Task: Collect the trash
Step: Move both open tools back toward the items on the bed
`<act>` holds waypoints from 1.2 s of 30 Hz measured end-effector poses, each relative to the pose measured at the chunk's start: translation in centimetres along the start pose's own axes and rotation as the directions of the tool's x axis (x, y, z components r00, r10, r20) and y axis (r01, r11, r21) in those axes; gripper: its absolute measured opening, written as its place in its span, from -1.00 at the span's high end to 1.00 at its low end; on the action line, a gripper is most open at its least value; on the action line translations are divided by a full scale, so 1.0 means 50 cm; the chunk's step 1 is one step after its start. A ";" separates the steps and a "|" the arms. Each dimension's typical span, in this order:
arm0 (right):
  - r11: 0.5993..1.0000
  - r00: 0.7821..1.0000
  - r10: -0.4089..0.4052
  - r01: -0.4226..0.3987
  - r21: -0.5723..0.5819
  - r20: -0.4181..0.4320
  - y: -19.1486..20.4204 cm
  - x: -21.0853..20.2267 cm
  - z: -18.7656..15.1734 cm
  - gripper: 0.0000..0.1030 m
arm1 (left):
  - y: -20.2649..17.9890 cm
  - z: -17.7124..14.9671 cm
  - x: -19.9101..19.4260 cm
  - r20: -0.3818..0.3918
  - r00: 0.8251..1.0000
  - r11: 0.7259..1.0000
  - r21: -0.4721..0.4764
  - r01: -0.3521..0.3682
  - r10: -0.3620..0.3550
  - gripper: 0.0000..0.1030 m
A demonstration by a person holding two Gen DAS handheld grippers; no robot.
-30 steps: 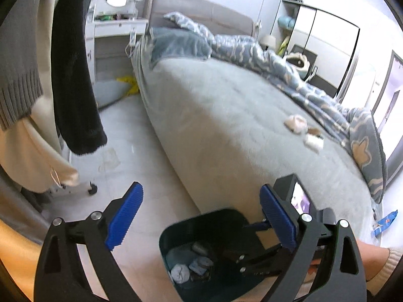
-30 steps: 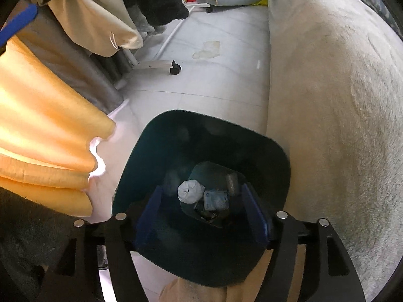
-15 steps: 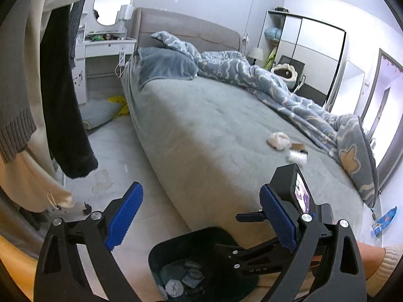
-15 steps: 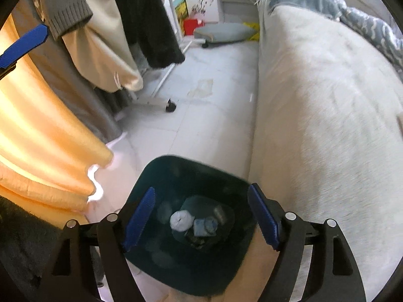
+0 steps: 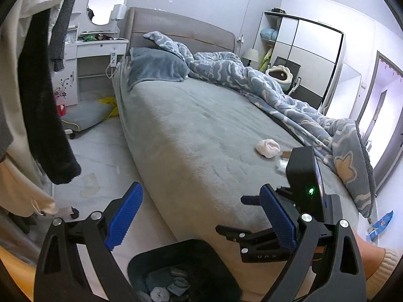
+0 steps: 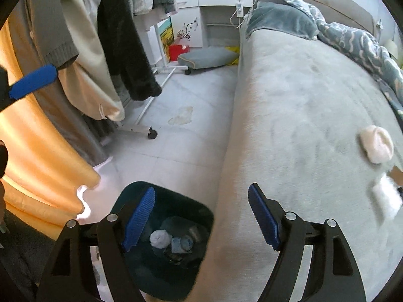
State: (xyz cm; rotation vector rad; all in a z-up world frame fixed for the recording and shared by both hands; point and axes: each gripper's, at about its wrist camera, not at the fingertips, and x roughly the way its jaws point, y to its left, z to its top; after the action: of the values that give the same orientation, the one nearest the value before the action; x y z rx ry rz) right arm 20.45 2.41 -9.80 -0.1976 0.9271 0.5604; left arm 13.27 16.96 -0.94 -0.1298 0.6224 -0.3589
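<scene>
A dark teal bin [image 6: 181, 201] stands on the floor against the side of the bed, with several crumpled wads of trash [image 6: 161, 237] in it. My right gripper [image 6: 201, 219] hangs above it, open and empty. In the left wrist view my left gripper [image 5: 200, 217] is also open and empty above the bin [image 5: 196, 245]. On the grey bed cover lie a pale crumpled wad [image 6: 376, 147], a white tissue [image 6: 386, 198] and a small brown scrap [image 5: 286, 154], well beyond both grippers. The wad [image 5: 268, 148] is also in the left wrist view.
A wheeled clothes rack [image 6: 141, 128] with hanging garments [image 6: 126, 50] stands left of the bin, beside an orange curtain [image 6: 37, 163]. A stain [image 6: 181, 117] marks the tile floor. A blue wrapper [image 5: 382, 222] lies on the floor right of the bed. A cream sleeve [image 5: 382, 261] shows.
Both views have lifted and tilted up, so the bin has slid to the bottom and more of the bed shows. The right gripper's jaws stand wider than a second ago.
</scene>
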 end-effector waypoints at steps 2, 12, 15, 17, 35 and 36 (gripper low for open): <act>1.000 1.000 -0.008 0.008 0.006 0.012 -0.022 -0.012 0.003 -0.51 | -0.011 0.005 0.017 -0.010 1.000 1.000 -0.011 0.017 -0.017 -0.85; 0.998 0.996 -0.056 0.054 0.038 0.062 -0.111 -0.051 0.007 -0.51 | -0.071 0.020 0.086 -0.034 0.999 0.999 0.022 0.035 -0.034 -0.85; 0.997 0.995 -0.071 0.068 0.047 0.074 -0.135 -0.061 0.011 -0.51 | -0.088 0.025 0.106 -0.041 0.998 0.999 0.032 0.043 -0.042 -0.85; 0.996 0.993 -0.079 0.075 0.054 0.085 -0.153 -0.068 0.013 -0.51 | -0.099 0.026 0.120 -0.046 0.998 0.998 0.041 0.048 -0.046 -0.85; 0.979 0.979 -0.173 0.159 0.126 0.108 -0.300 -0.086 0.024 -0.57 | -0.179 0.052 0.224 -0.087 0.993 0.992 0.088 0.088 -0.080 -0.85; 0.977 0.978 -0.180 0.165 0.134 0.108 -0.308 -0.087 0.023 -0.57 | -0.181 0.052 0.229 -0.090 0.993 0.992 0.089 0.090 -0.082 -0.85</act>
State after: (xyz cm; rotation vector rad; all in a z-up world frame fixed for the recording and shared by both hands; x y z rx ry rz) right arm 27.48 -11.71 -6.81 -0.1293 0.8166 0.3481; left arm 20.80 4.40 -3.07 -0.0524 0.6856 -0.4784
